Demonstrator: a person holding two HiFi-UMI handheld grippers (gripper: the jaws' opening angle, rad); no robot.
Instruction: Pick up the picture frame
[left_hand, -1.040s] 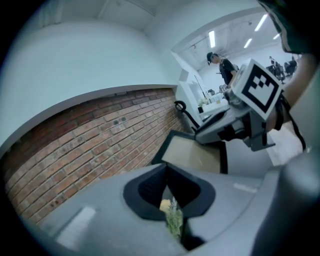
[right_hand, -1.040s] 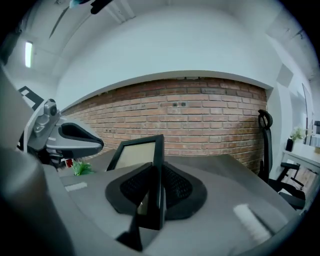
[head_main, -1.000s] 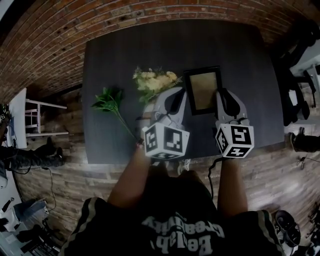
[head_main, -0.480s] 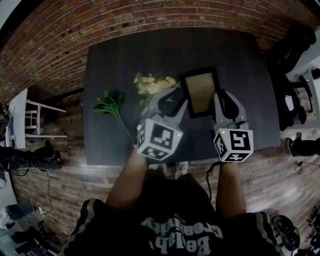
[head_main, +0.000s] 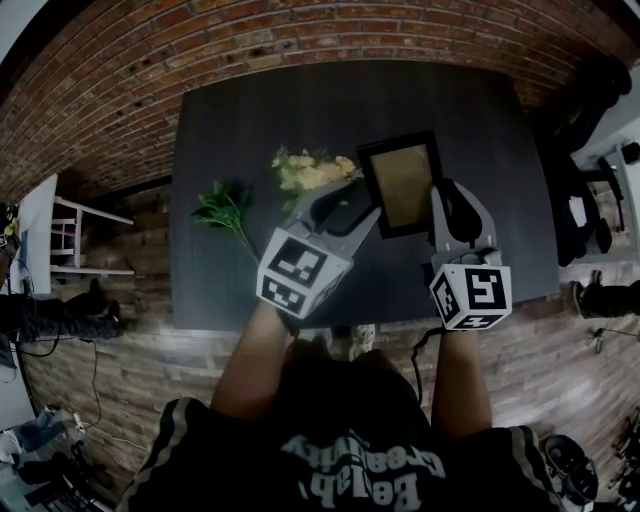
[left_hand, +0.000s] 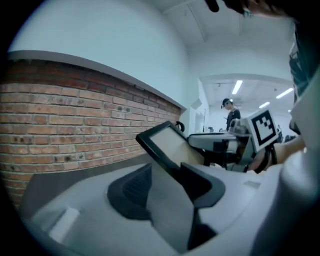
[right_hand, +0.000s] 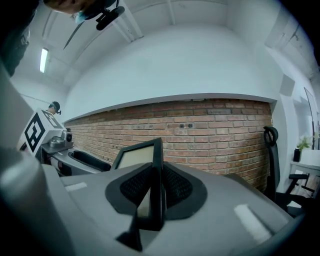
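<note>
Far left on the table (head_main: 200, 120) lies a green sprig (head_main: 224, 208), then the flowers (head_main: 312, 170), both out of play. Next comes the left gripper (head_main: 358, 203): its jaws have just been opening and now stand wide. The left edge of the frame (head_main: 403, 183) runs between them, close to the right-hand pad (left_hand: 202, 186), but with a clear gap on the other side, so there's no squeeze. The frame itself hangs tilted over mid-table, apparently lifted clear of the top, long axis running near to far. On its right, the right gripper (head_main: 448, 205) has the right long edge pinched narrow between both pads, and by the look of it this one carries the frame alone. What counts now: the frame sits just right of the left jaws, so the left hand looks free to back off leftward while the right takes the weight
</note>
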